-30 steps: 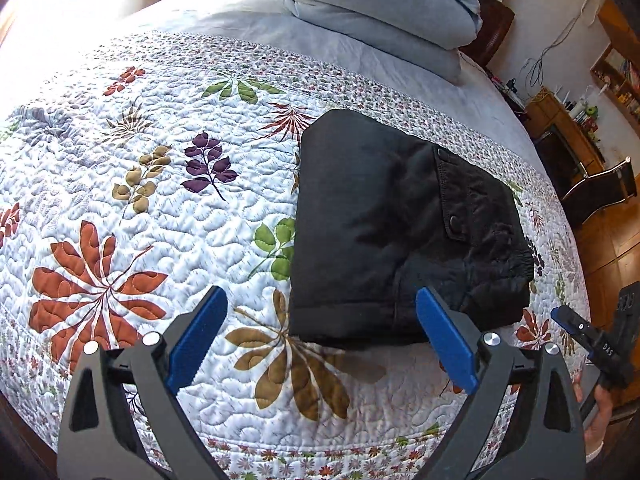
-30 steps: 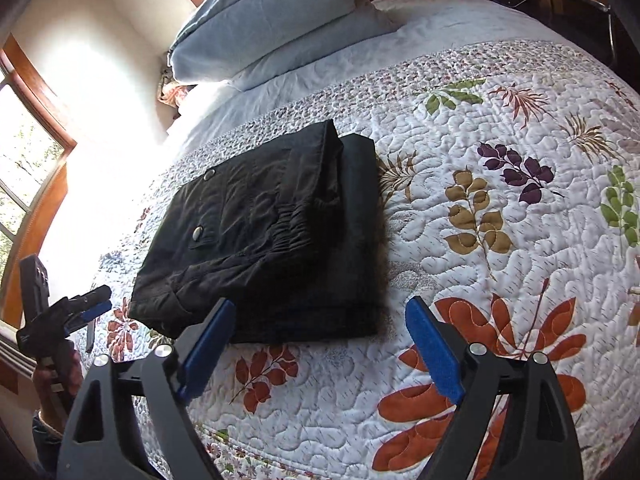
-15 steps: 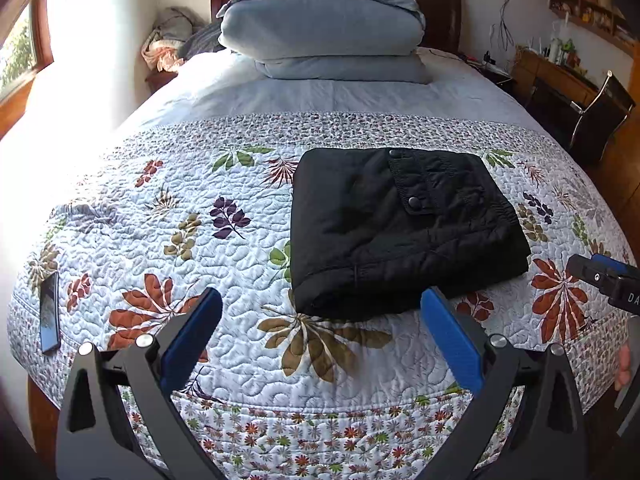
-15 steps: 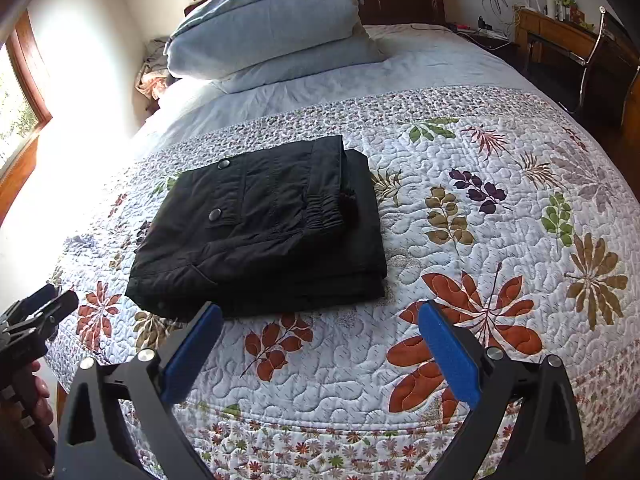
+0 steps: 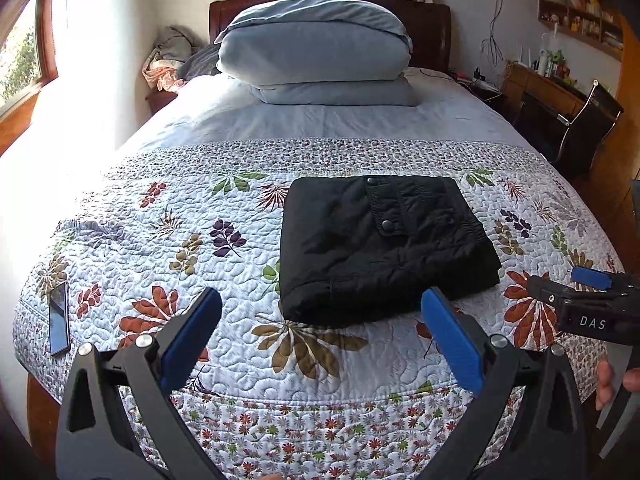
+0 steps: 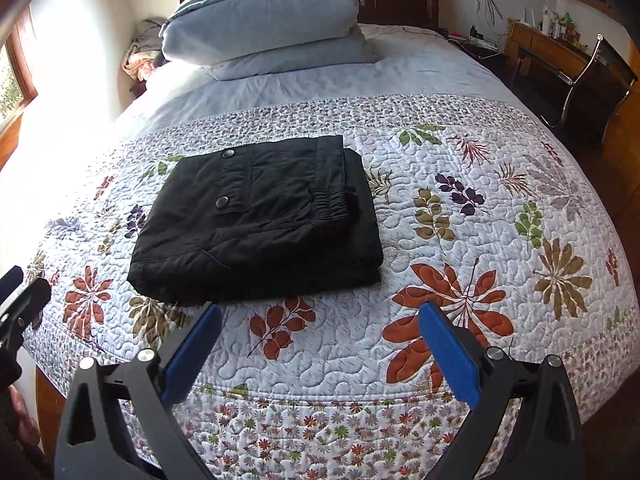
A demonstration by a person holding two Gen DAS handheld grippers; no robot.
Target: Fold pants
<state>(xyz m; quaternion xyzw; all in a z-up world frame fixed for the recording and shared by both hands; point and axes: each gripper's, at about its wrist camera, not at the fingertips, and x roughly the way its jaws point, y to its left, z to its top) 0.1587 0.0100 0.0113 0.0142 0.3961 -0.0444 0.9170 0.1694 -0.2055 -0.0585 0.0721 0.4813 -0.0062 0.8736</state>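
I see the black pants (image 5: 380, 244) folded mid-frame on the quilted bed (image 5: 248, 360). My left tongs (image 5: 320, 336) and right tongs (image 6: 320, 340) hang released, grasping nothing.

pants (image 5: 380, 248): black | quilt (image 5: 160, 240): white, leaf prints in rust, purple, green, olive; small-flower border | pillows (image 5: 316, 44): pale blue | gripper pads (image 5: 192, 336): blue | headboard (image 5: 432, 36): dark brown
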